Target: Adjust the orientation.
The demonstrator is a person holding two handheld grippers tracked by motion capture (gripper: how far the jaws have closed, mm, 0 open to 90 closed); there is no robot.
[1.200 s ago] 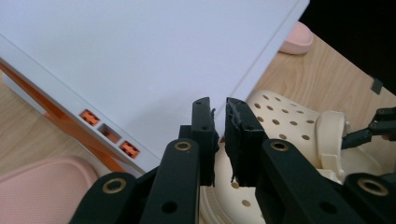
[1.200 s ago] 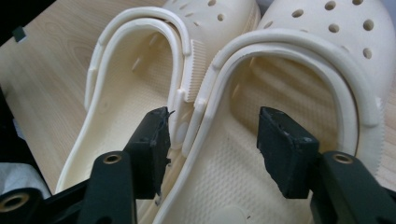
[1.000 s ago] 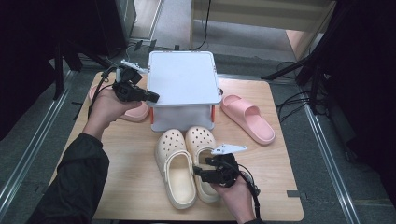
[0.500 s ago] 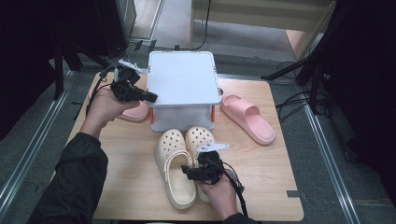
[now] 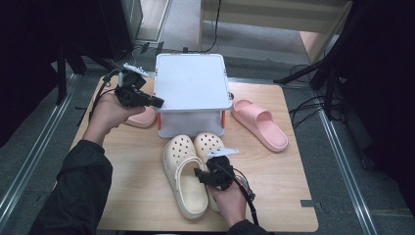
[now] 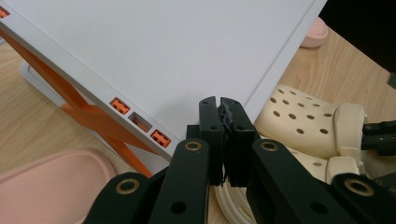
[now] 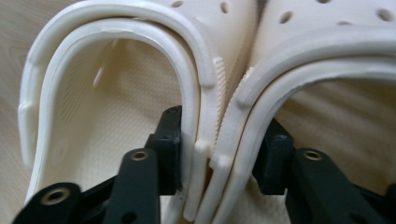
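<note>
Two cream clogs lie side by side at the table's front: the left clog (image 5: 182, 171) (image 7: 116, 70) and the right clog (image 5: 208, 143) (image 7: 327, 46). My right gripper (image 5: 206, 172) (image 7: 224, 128) straddles their two touching inner walls, one jaw inside each clog. Its jaws have just been closing, and the pads press both walls together. A white lidded box (image 5: 191, 83) (image 6: 163, 46) with orange latches stands behind the clogs. My left gripper (image 5: 157, 103) (image 6: 222, 100) hovers at the lid's front left corner, shut, with nothing between its pads.
One pink slide (image 5: 259, 122) lies right of the box. Another pink slide (image 5: 139, 117) (image 6: 51, 186) lies left of it, under my left hand. The wooden table (image 5: 293, 196) has bare room at the front right. Dark stands and cables surround the table.
My right gripper moved left and down onto the clogs, and its jaws closed on their adjoining walls. The left hand stayed at the box corner.
</note>
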